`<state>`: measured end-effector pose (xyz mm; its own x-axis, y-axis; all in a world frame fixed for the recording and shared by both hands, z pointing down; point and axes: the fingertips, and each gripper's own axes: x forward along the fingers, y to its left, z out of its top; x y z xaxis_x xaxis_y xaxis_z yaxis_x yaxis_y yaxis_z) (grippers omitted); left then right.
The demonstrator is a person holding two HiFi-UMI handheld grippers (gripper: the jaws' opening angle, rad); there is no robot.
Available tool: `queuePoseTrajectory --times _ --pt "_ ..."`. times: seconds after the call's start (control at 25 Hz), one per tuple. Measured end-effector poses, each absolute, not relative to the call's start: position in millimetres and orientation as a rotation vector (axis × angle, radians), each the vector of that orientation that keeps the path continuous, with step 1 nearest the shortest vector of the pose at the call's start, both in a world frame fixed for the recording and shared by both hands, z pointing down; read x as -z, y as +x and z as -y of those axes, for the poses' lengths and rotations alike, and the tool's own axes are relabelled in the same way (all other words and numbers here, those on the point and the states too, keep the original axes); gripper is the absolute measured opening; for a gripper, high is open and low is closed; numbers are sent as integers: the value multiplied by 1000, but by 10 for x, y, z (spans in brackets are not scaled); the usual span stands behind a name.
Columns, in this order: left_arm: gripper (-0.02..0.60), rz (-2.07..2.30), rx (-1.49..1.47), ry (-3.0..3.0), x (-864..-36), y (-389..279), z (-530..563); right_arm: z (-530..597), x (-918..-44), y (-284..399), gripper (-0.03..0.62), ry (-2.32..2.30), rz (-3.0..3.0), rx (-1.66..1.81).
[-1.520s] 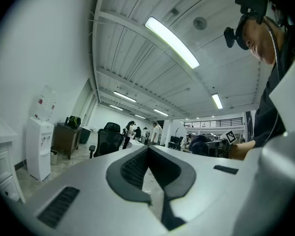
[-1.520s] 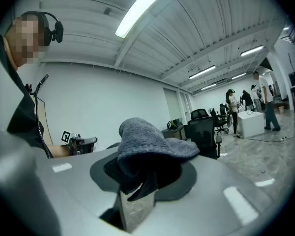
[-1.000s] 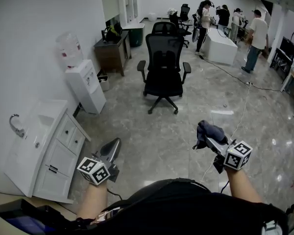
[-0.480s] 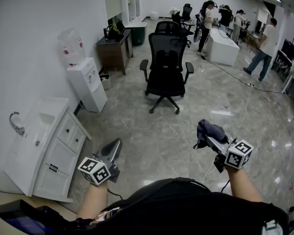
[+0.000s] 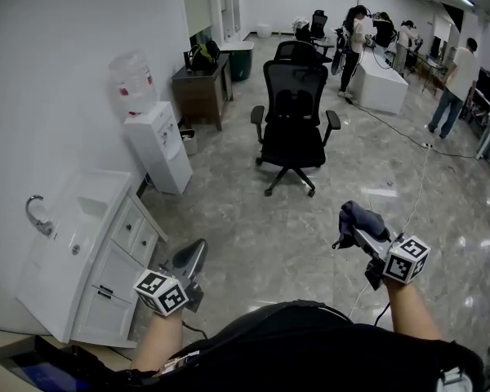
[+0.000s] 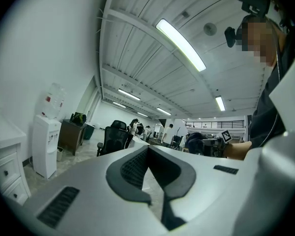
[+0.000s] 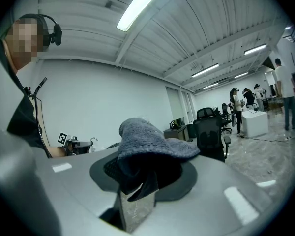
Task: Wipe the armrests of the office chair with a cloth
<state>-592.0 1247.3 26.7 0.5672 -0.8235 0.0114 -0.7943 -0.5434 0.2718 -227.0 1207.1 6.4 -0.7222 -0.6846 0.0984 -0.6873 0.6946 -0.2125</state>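
**Cloth clamped, chair well across the floor**

From the head view: both forearms are held out low in front of the body, two grippers up, one per hand. The left gripper (image 5: 192,251) points ahead over the marble floor (image 5: 253,227), near the white sink cabinet (image 5: 82,251). The right gripper (image 5: 351,231) angles up and inward with one dark grey cloth (image 5: 359,216) bunched at its tip. The black office chair (image 5: 294,125) stands well apart from both, its two armrests out to either side, nothing touching them.

Left gripper view: the left gripper (image 6: 148,150) has its jaws drawn together at the tips, nothing between them. The office chair (image 6: 113,139) sits small in the distance.

Right gripper view: the right gripper (image 7: 148,173) is clamped on the cloth (image 7: 152,144), which mounds over the jaw tips. The office chair (image 7: 209,132) stands far beyond, to the right.
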Motion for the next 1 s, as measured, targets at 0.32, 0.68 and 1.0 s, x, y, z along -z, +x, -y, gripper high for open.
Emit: queuePoseTrajectory --times 0.32,0.68,1.0 --pt "-6 1321 150 2535 -465 -6181 -12068 -11722 -171 -2444 120 1210 2856 -394" --pt "-6 1330 116 2565 -545 -5196 -10841 -10476 -392 -1490 120 1198 2896 -398" --pt "-6 1388 144 2534 -385 -3937 -9464 -9020 -265 -453 120 1064 2931 -341"
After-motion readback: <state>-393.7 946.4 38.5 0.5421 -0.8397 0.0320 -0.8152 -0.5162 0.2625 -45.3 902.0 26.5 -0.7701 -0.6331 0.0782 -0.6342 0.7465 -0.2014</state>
